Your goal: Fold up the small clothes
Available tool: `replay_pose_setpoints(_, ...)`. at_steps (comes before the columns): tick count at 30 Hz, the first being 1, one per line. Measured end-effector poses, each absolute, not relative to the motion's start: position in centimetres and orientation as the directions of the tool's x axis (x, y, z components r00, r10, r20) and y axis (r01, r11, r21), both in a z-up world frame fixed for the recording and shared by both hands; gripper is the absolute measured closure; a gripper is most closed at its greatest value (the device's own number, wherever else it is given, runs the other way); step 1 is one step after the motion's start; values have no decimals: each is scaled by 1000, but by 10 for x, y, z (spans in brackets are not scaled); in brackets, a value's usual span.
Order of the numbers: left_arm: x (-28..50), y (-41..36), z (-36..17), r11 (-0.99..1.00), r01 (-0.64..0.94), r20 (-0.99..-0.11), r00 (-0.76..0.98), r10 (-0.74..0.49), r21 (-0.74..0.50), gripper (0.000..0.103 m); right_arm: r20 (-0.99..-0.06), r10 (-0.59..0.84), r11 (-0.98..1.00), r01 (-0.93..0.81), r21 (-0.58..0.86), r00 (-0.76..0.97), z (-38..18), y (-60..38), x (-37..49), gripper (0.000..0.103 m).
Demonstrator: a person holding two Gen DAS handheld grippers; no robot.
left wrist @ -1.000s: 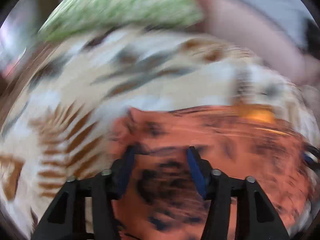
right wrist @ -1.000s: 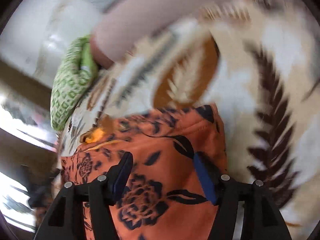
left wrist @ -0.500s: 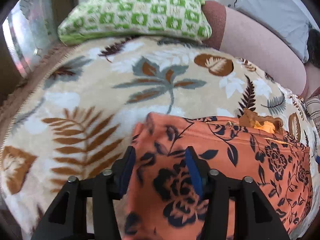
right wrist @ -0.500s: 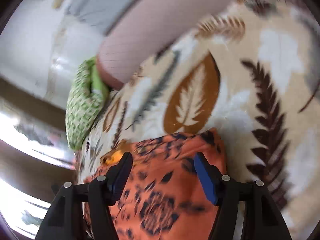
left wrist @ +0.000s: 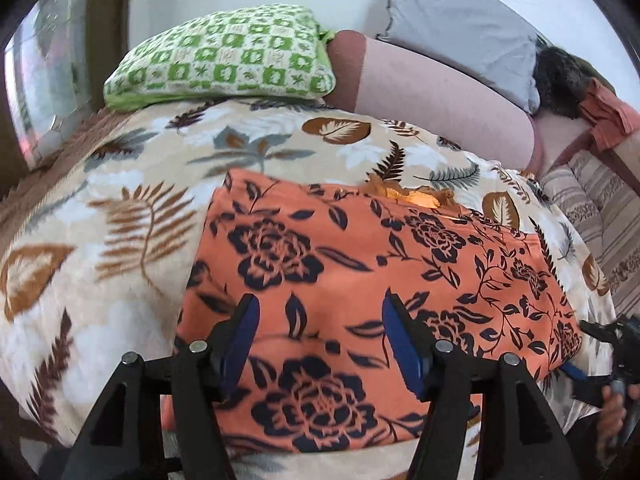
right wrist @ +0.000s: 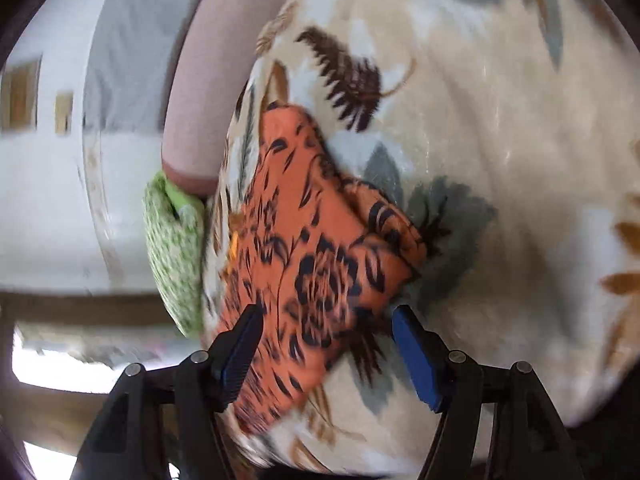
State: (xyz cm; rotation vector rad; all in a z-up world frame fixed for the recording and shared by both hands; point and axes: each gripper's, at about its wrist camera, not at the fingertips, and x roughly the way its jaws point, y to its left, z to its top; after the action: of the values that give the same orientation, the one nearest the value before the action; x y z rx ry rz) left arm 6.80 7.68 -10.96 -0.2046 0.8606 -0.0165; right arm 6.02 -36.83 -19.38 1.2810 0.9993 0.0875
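Observation:
An orange garment with a black flower print (left wrist: 360,272) lies flat on a leaf-patterned blanket (left wrist: 120,216). My left gripper (left wrist: 320,340) is open and empty, just above the garment's near part. In the right wrist view the same garment (right wrist: 304,264) shows blurred, with a thicker folded edge at its right side. My right gripper (right wrist: 326,348) is open and empty over the garment's near corner. The right gripper also shows at the far right edge of the left wrist view (left wrist: 608,344), held in a hand beside the garment.
A green checked pillow (left wrist: 224,56) lies at the head of the bed. A pink bolster (left wrist: 440,92) and a grey pillow (left wrist: 460,32) lie behind the garment. A striped cloth (left wrist: 600,216) is at the right. The blanket's edge drops off near me.
Both grippers have drawn back from the garment, so more of it and of the blanket shows. The right wrist view has rolled and swung to the right. Both stay open.

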Motion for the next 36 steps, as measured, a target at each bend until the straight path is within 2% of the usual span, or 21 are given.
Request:
replay_pose_setpoints(2,67,77,-118,982,-78,-770,633,-85,-173,32,-508,552,247,452,857,662,-200,-374,60,32)
replay_pose_setpoints(3,69,79,-126,984,-96,-791,609,-62,-151,32,-524,547,307,426,851,653,-197,-370,68,44)
replay_pose_setpoints(4,69,80,-134,985,-106,-806,590,-49,-138,33,-559,530,362,426,829,638,-195,-368,73,97)
replay_pose_setpoints(9,66,85,-148,989,-107,-823,568,-19,-97,33,-654,372,603,363,710,659,-150,-347,51,95)
replay_pose_setpoints(11,67,82,-148,991,-110,-831,557,-4,-79,33,-759,326,703,392,593,563,-169,-336,62,88)
replay_pose_setpoints(13,66,79,-139,991,-100,-828,560,-20,-92,33,-705,407,581,430,690,581,-184,-351,61,83)
replay_pose_setpoints(14,62,79,-132,991,-90,-811,584,-31,-102,33,-682,427,546,432,718,593,-178,-355,60,78)
replay_pose_setpoints(16,58,77,-121,993,-77,-784,620,-20,-86,33,-690,362,595,415,689,627,-154,-364,56,44)
replay_pose_setpoints(17,58,76,-119,994,-68,-782,623,-23,-83,33,-689,313,615,414,671,653,-143,-367,51,42)
replay_pose_setpoints(19,63,76,-129,995,-74,-805,594,-6,-62,32,-643,313,630,354,691,699,-119,-371,47,42)
replay_pose_setpoints(21,73,81,-157,995,-94,-870,492,32,-17,32,-596,410,630,258,732,691,-107,-360,59,42)
replay_pose_setpoints(24,69,76,-157,998,-54,-853,519,55,31,32,-553,599,631,84,771,580,-117,-338,81,30)
replay_pose_setpoints(26,65,77,-148,997,-67,-845,531,55,22,32,-686,546,700,188,689,480,-157,-335,95,31)
replay_pose_setpoints(27,61,82,-142,996,-88,-837,544,53,6,32,-687,524,656,275,702,504,-173,-349,94,55)
replay_pose_setpoints(28,55,88,-135,994,-106,-824,565,50,-12,32,-672,524,623,303,721,524,-171,-354,91,67)
replay_pose_setpoints(29,49,93,-130,992,-120,-808,587,48,-29,32,-639,535,599,285,748,552,-158,-356,88,66)
replay_pose_setpoints(30,46,96,-131,991,-129,-805,590,56,-26,32,-620,534,610,246,754,576,-147,-354,87,58)
replay_pose_setpoints(31,47,97,-139,991,-134,-822,565,79,4,31,-594,536,626,189,756,601,-135,-350,85,35)
replay_pose_setpoints(33,56,106,-168,989,-143,-879,468,89,24,29,-576,553,660,106,744,602,-130,-343,83,20)
replay_pose_setpoints(35,52,109,-161,986,-168,-862,502,76,-11,28,-668,514,694,195,692,538,-156,-346,94,25)
replay_pose_setpoints(36,51,109,-154,985,-169,-861,504,71,-17,28,-647,513,647,240,723,564,-159,-355,92,36)
